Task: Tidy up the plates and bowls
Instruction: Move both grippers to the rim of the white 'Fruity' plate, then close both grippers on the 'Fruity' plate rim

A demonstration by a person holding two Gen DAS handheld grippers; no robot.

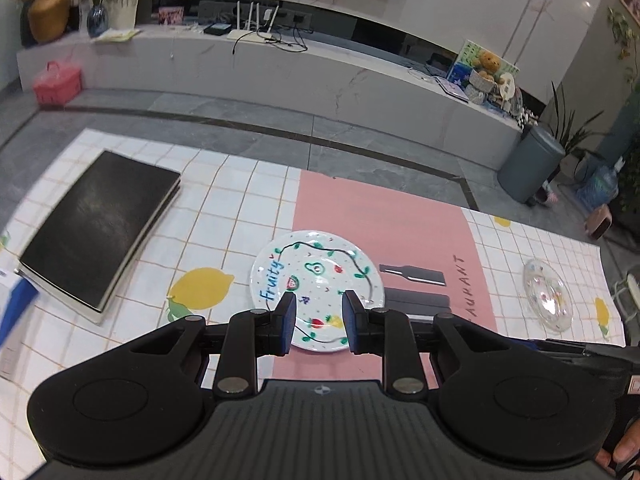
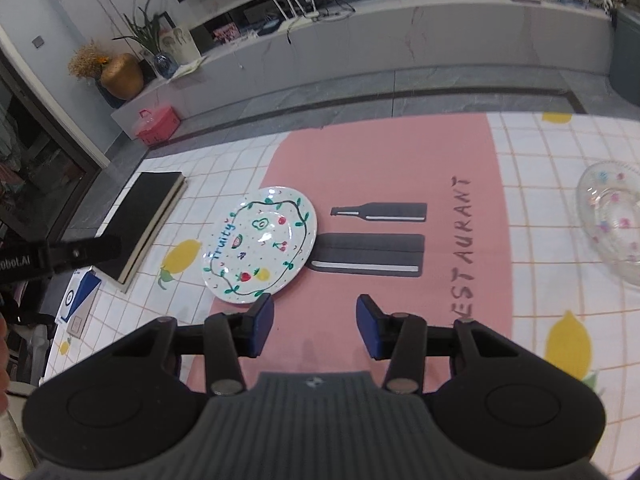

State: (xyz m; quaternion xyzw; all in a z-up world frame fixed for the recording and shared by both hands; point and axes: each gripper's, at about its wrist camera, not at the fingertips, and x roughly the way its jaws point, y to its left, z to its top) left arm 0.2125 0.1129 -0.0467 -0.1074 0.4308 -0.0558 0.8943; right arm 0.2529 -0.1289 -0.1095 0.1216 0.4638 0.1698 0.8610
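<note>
A white plate painted with fruit and the word "Fruity" lies flat at the left edge of the pink mat. My left gripper hovers over the plate's near half, jaws open, with nothing between the pads. A clear glass bowl with coloured dots sits far right on the tablecloth. In the right wrist view the plate lies ahead to the left and the glass bowl is at the right edge. My right gripper hangs open over the pink mat, holding nothing.
A thick black book lies on the left of the lemon-print tablecloth, with a blue and white box beside it. The left gripper's body shows at the right wrist view's left edge. Beyond the table's far edge stands a grey bin.
</note>
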